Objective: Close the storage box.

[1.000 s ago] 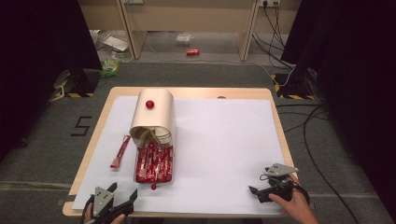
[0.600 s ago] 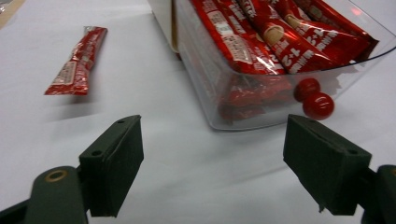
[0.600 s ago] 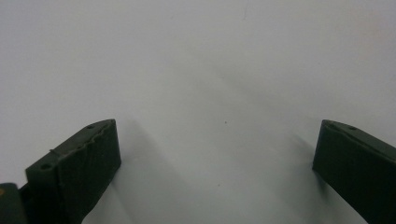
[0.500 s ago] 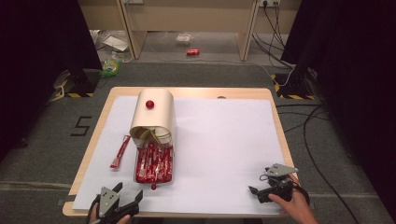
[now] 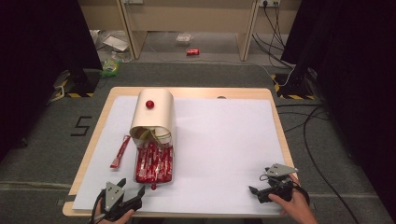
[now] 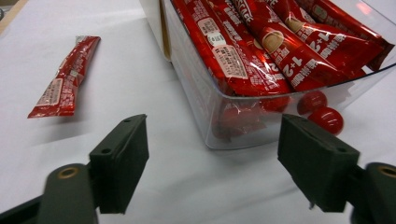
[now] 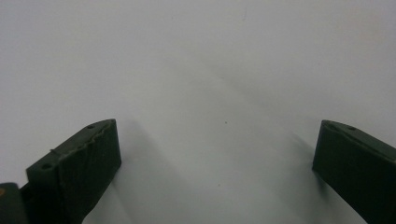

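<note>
From above, the clear tray (image 5: 154, 164) of red packets sits on the white sheet (image 5: 219, 149) of the desk (image 5: 95, 140), a cream lid (image 5: 153, 115) tipped over its far end, one loose packet (image 5: 120, 151) just to its left; the left hand-held gripper (image 5: 130, 195) lies just short of the tray's near end and the right hand-held gripper (image 5: 254, 190) well off to the tray's right. Along the left hand-held gripper (image 6: 212, 161), the jaws stand wide, have just been closing a little with nothing between them, and face the tray (image 6: 243, 126), two red balls (image 6: 320, 112) at its corner, the loose packet (image 6: 63, 81) off to the left. Along the right hand-held gripper (image 7: 217, 154), the jaws stand wide over bare sheet (image 7: 201, 70).
</note>
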Demonstrator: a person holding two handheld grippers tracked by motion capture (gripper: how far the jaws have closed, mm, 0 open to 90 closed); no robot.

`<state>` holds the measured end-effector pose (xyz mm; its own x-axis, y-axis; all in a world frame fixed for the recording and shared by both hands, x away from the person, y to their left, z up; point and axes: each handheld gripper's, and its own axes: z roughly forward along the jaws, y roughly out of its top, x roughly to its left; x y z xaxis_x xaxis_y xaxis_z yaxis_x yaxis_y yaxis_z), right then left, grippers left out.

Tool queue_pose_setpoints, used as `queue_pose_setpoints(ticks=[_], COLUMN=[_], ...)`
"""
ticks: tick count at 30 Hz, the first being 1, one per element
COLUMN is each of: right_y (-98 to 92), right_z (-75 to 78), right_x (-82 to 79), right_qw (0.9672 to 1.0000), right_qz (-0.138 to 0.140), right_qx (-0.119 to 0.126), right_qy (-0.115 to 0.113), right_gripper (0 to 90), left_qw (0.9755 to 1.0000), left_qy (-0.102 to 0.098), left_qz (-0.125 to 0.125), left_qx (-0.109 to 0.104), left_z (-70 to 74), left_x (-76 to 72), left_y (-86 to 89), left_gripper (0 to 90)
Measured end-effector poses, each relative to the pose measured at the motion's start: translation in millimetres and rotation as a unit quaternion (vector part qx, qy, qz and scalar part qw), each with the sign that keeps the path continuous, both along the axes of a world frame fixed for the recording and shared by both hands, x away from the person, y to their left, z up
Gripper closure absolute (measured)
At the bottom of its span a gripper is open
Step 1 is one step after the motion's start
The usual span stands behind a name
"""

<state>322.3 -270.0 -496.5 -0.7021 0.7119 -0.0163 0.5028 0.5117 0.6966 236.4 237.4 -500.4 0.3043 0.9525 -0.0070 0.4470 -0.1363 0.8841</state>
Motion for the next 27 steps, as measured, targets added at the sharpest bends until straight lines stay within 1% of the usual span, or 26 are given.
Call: queue_pose_setpoints(ticks=[3,4,8,10,11,12,13,15,19,21,25,27], right_y=[0.0,0.1,-0.1,0.1,0.0,0.0,0.0,0.0,0.0,0.1,-0.1,0.1], right_z=[0.0,0.0,0.0,0.1,0.0,0.0,0.0,0.0,0.0,0.0,-0.1,0.0], right_x=[0.1,-0.1,0.1,-0.2,-0.1,0.1,0.1,0.0,0.1,-0.1,0.2,-0.1], right_qw=[1.0,1.0,1.0,1.0,1.0,1.0,1.0,1.0,1.0,1.0,1.0,1.0], right_qz=[0.0,0.0,0.0,0.0,0.0,0.0,0.0,0.0,0.0,0.0,0.0,0.0], right_qx=[0.0,0.0,0.0,0.0,0.0,0.0,0.0,0.0,0.0,0.0,0.0,0.0], right_qy=[0.0,0.0,0.0,0.0,0.0,0.0,0.0,0.0,0.0,0.0,0.001,0.0], right_gripper=[1.4,1.5,1.4,1.5,1.5,1.4,1.4,1.4,1.4,1.5,1.4,1.5], left_qw=[1.0,1.0,1.0,1.0,1.0,1.0,1.0,1.0,1.0,0.9999,0.9998,0.9998], left_qy=[0.0,0.005,0.003,0.003,0.003,0.001,0.001,0.001,0.001,-0.002,-0.006,-0.003], left_qz=[-0.005,-0.001,0.003,0.007,0.007,0.004,0.004,0.005,0.005,0.007,0.008,0.009], left_qx=[0.001,0.003,0.007,-0.005,-0.005,0.002,0.002,-0.005,-0.004,-0.014,-0.02,-0.02], left_z=[0.4,-1.2,-0.7,0.1,0.1,1.6,1.6,1.6,2.4,4.3,7.3,8.2], left_x=[1.2,2.4,2.8,4.9,4.9,6.0,6.0,8.8,11.2,14.9,19.1,22.7], left_y=[-1.7,-3.5,-3.2,-1.8,-1.8,-2.0,-2.0,-2.1,-2.4,-1.5,-0.3,0.2], left_gripper=[21.1,20.6,20.1,19.5,19.5,19.5,19.5,19.4,19.4,19.1,19.7,19.1])
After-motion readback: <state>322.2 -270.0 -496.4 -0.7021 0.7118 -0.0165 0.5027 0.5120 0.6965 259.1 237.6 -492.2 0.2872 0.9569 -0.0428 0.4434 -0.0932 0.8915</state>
